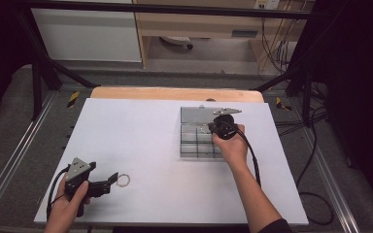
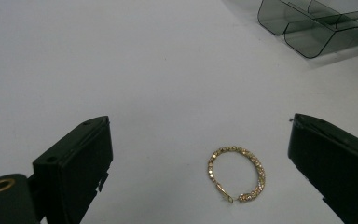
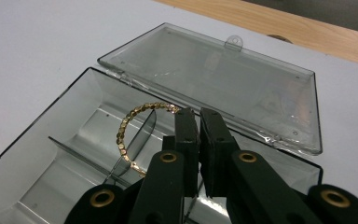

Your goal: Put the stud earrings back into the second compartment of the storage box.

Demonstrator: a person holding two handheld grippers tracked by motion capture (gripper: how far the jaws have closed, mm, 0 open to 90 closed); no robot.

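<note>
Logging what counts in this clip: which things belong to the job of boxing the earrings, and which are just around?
In the job:
right gripper, shut on a gold hoop over the open box
second hoop on the white mat
left gripper, jaws open either side of it

Lying about:
box lid, folded back
cables on the floor

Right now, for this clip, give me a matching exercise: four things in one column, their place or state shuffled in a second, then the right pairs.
1. left tool
2. right tool
3. gold hoop on the table
4. box lid

A. shut on a gold hoop over the clear box
B. lies flat between open jaws, untouched
C. folded back open, flat on the table
D. jaws wide open, low over the white table

Pairs: 1-D, 2-A, 3-B, 4-C
</note>
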